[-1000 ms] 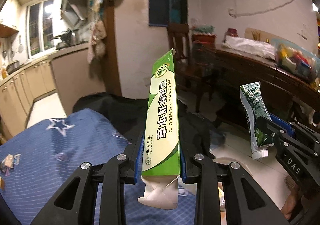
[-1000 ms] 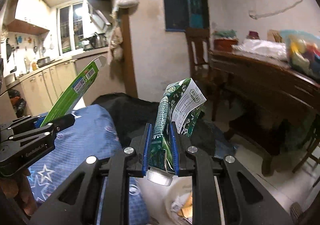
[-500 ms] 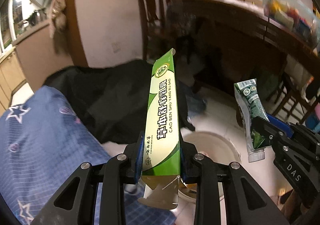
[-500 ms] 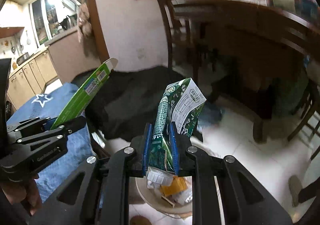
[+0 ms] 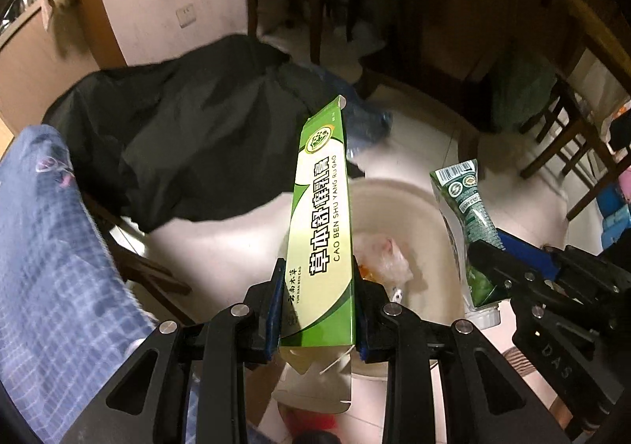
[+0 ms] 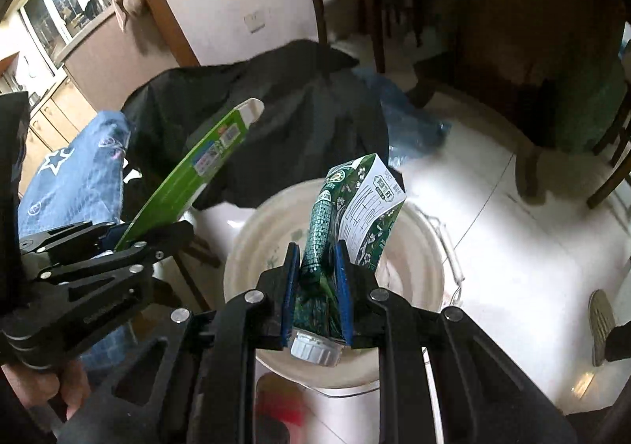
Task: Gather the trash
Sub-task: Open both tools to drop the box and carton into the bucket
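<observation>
The left tongs (image 5: 317, 310) are closed on the lower part of a long green toothpaste box (image 5: 321, 231), which is pinched between the two blue pads and stands nearly upright, its open bottom flap hanging below the fingers. In the right wrist view the same left tongs (image 6: 130, 235) are seen at the left, with the box (image 6: 197, 168) leaning up and to the right from them. The right tongs (image 6: 317, 294) are clamped narrowly on a crumpled dark green tube (image 6: 327, 247), gripped just above its white cap, which points down toward the camera; the flattened end with white printed text is splayed out above the pads. From the left wrist view the right tongs (image 5: 489, 250) and the tube (image 5: 465, 223) appear at the right, barcode end up. Both items are held above a round white bucket (image 6: 418, 278) that stands on the pale tiled floor, and crumpled plastic and scraps are seen lying inside the bucket (image 5: 434, 207). A black garment (image 5: 189, 116) is draped behind the bucket, and a blue checked cloth (image 5: 51, 247) with star prints is seen at the left. Dark wooden chairs (image 5: 572, 136) stand further back.
</observation>
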A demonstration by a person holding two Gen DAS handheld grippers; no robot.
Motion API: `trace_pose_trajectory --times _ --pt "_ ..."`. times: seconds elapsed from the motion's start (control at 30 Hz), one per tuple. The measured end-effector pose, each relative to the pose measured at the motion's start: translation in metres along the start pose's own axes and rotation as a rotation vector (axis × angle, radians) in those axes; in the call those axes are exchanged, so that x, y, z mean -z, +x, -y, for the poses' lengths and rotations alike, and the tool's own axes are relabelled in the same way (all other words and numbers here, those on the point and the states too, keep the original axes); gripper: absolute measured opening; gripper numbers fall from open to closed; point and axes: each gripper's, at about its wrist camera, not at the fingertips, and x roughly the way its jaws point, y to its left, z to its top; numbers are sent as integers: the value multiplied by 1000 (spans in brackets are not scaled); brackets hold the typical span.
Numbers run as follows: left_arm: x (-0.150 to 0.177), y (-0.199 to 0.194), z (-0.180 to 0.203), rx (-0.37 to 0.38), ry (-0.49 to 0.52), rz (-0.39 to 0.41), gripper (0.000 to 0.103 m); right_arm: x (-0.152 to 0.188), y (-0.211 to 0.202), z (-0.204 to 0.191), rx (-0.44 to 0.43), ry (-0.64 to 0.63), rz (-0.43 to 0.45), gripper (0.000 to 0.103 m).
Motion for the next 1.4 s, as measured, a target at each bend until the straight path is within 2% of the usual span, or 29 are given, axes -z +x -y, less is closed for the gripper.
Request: trace_pose_trajectory --times 0.33,0.77,0.8,0.87,0.9,0.93,1.0,1.03,1.4 --pt "7 42 3 12 19 -124 30 5 24 17 -3 24 -70 17" --pt "6 44 13 5 45 -148 32 4 32 18 0 20 -86 17" --pt "6 44 13 2 48 -151 35 4 32 18 3 19 -84 18" --pt "6 45 16 -14 57 -152 50 4 32 18 11 19 -78 19" --pt "6 46 16 -26 62 -150 71 4 33 20 15 20 -85 29" --pt "6 46 16 -51 66 -141 73 4 34 20 27 22 -84 41" --pt "6 48 13 -57 55 -142 73 4 30 24 43 31 -63 57" --pt "6 48 12 -52 49 -143 75 4 29 25 41 37 -55 62" --pt "6 41 9 -51 51 -121 75 4 24 28 35 40 -41 62"
